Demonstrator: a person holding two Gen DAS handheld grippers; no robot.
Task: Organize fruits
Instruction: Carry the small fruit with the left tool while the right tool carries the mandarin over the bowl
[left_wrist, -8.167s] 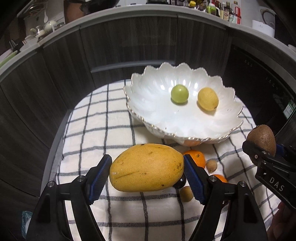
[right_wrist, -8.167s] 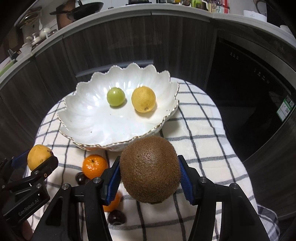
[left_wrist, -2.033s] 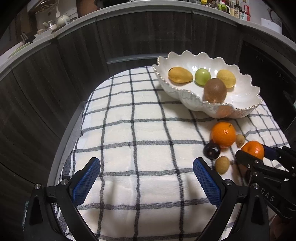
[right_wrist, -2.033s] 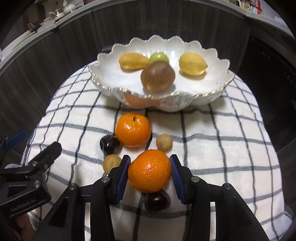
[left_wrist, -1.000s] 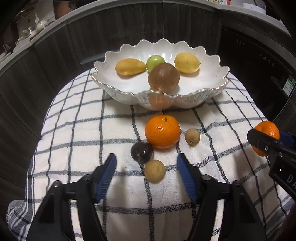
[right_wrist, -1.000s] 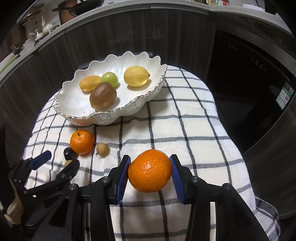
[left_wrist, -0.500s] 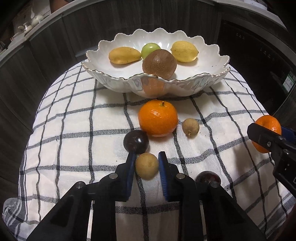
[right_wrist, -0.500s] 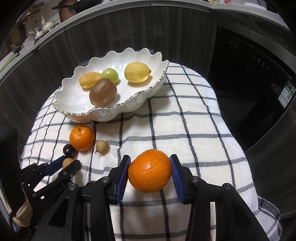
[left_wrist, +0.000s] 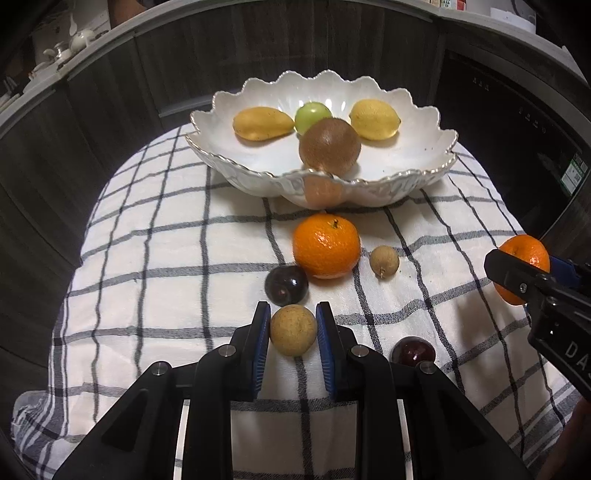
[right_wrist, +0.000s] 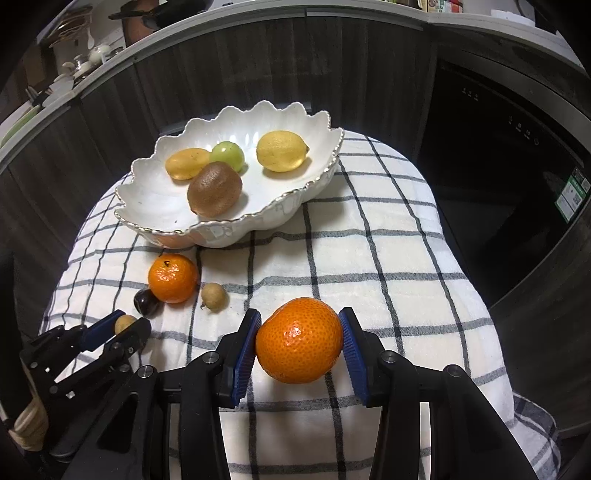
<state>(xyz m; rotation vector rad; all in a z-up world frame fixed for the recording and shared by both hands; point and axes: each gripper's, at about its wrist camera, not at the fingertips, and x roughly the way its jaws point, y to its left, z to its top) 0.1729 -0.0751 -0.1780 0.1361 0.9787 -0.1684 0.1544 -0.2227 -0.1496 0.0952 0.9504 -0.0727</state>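
A white scalloped bowl (left_wrist: 417, 177) (right_wrist: 314, 181) at the back of the checked cloth holds a mango (left_wrist: 262, 123), a green fruit (left_wrist: 312, 114), a lemon (left_wrist: 375, 120) and a kiwi (left_wrist: 329, 146). My left gripper (left_wrist: 293, 325) is shut on a small tan longan (left_wrist: 293, 329), low over the cloth. My right gripper (right_wrist: 300, 341) is shut on an orange mandarin (right_wrist: 299, 339), held above the cloth; it also shows in the left wrist view (left_wrist: 526, 266).
On the cloth in front of the bowl lie another mandarin (left_wrist: 326, 246), a second longan (left_wrist: 384, 260) and two dark plums (left_wrist: 286, 285) (left_wrist: 413, 351). Dark cabinet fronts (left_wrist: 110, 110) curve around the back; an oven front (right_wrist: 498, 166) stands at right.
My left gripper swung from the empty left side toward the loose fruit, then closed on the longan and lifted slightly. My right gripper keeps hold of the mandarin, raised off the cloth.
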